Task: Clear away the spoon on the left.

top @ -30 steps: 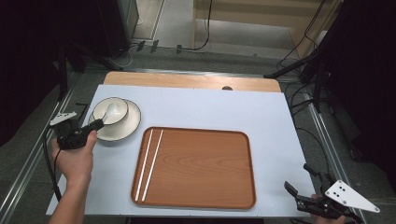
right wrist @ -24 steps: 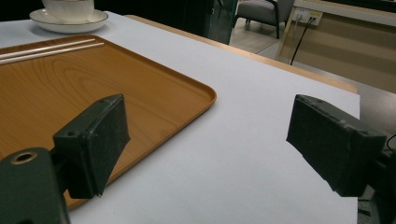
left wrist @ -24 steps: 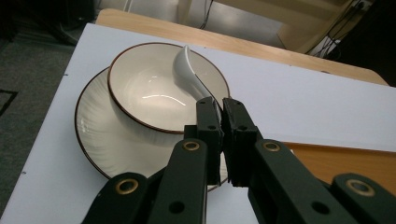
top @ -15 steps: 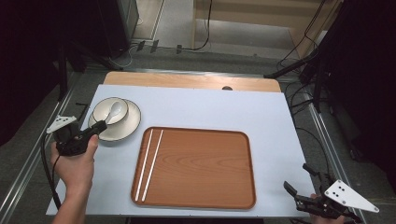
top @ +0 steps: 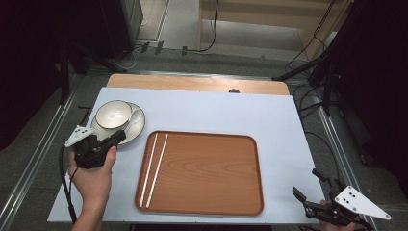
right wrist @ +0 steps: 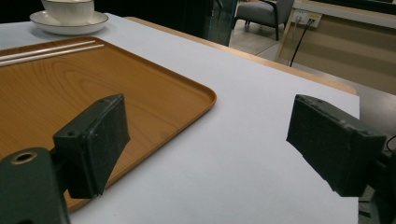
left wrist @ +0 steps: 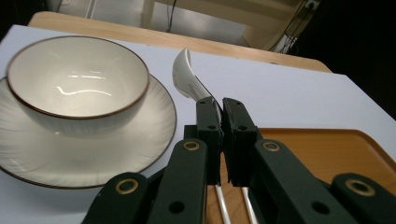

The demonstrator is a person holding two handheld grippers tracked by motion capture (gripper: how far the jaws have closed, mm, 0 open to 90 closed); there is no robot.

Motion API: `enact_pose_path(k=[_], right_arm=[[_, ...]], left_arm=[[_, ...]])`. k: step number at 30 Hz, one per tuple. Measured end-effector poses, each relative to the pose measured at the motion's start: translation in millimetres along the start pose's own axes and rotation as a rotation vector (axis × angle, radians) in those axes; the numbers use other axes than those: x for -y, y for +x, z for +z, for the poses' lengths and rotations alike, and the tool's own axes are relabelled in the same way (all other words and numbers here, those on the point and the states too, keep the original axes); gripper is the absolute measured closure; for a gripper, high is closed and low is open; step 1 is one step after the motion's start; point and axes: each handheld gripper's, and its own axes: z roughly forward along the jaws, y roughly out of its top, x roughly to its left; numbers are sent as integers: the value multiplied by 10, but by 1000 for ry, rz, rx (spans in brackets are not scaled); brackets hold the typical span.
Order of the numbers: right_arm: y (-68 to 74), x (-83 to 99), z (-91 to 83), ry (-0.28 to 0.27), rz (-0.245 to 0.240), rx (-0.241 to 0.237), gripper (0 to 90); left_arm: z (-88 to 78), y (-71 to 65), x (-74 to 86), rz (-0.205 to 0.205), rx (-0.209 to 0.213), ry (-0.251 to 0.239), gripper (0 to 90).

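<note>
A cream bowl (top: 113,113) (left wrist: 77,84) stands on a matching plate (top: 126,135) (left wrist: 46,158) at the table's left. A white spoon (top: 135,118) (left wrist: 184,74) lies just right of the bowl, over the plate's edge. Its handle runs back between the jaws of my left gripper (top: 120,136) (left wrist: 222,109), which is shut on it. A wooden tray (top: 207,173) (right wrist: 70,93) in the middle holds two white chopsticks (top: 154,168) (right wrist: 46,50) along its left side. My right gripper (top: 306,183) (right wrist: 210,140) is open at the near right corner, with nothing between its fingers.
The light blue mat (top: 269,120) stretches bare beyond and right of the tray. A wooden table edge (top: 192,83) runs along the far side. Cables and stands lie on the floor beyond it.
The spoon has come out from over the bowl and now lies to its right. My left hand has shifted right and nearer with it. The right gripper has kept still.
</note>
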Motion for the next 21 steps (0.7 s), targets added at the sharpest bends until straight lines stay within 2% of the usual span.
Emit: enact_pose_path(k=[9,21], right_arm=[[-5,-1,-4,-4,3,3,132],[-11,1,-15,-5,5,4,132]], left_arm=[[95,-240,183,1,45,20,865],[247,-458,433,-15,88,57,865]])
